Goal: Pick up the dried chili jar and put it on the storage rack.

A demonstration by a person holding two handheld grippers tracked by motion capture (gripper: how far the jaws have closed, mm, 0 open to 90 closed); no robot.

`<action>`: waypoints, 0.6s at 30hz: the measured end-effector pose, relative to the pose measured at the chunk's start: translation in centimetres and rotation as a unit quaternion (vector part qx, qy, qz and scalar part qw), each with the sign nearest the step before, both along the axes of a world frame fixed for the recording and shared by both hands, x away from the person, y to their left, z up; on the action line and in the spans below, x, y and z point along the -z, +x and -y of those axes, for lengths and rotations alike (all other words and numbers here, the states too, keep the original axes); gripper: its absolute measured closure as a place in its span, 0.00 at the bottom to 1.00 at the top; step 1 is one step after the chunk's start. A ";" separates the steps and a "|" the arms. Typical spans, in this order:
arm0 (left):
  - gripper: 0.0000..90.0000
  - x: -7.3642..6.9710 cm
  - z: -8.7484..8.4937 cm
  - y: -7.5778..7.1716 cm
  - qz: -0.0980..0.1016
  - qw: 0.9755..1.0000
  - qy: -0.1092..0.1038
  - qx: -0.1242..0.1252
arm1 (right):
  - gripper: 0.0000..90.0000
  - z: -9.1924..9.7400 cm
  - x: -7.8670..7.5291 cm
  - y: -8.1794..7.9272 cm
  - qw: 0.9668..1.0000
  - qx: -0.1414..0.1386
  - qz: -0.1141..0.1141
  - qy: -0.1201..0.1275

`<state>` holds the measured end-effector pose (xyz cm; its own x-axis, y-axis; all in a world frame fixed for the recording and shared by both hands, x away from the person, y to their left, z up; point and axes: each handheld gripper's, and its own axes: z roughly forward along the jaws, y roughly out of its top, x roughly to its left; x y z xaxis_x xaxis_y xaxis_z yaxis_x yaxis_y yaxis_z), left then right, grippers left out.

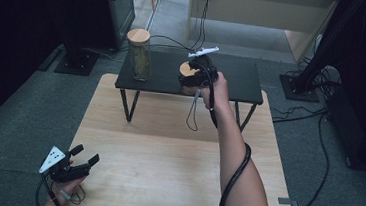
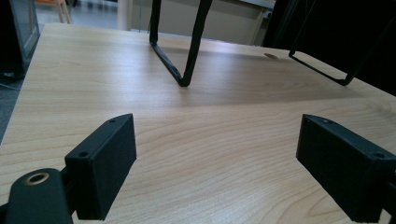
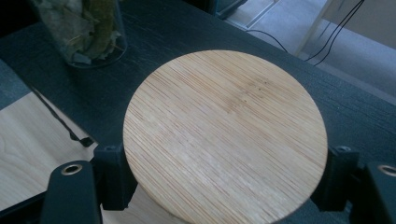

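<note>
Jar (image 3: 224, 135) between right claw (image 3: 224, 179) jaws — gripped below wooden lid.

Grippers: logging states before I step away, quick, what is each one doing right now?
Left gripper: open, nothing between its jaws, over the wooden table.
Right gripper: shut on the round bamboo lid.

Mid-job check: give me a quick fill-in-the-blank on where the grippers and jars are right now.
1. The right gripper is shut on a jar's round ____ lid.
2. The left gripper hangs over the light table with its jaws ____.
3. The tall jar of dried leaves stands on the ____ shelf.

Missing words: wooden; open; black
</note>
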<state>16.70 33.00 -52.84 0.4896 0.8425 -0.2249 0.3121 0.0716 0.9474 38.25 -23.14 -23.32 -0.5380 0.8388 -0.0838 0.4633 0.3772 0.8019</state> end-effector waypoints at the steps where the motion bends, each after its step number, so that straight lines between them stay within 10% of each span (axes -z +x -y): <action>1: 0.14 0.0 0.0 0.0 0.000 1.000 -0.001 0.000 | 0.28 0.0 0.1 0.1 1.000 0.001 0.000 0.003; 18: 0.14 0.0 -0.1 0.0 0.000 1.000 -0.002 0.001 | 0.28 -0.8 0.1 1.6 1.000 0.009 -0.002 0.009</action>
<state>16.71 33.10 -52.87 0.4918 0.8399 -0.2293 0.3128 0.0754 0.9468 39.82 -22.37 -23.46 -0.5225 0.8500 -0.0665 0.4731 0.3540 0.8068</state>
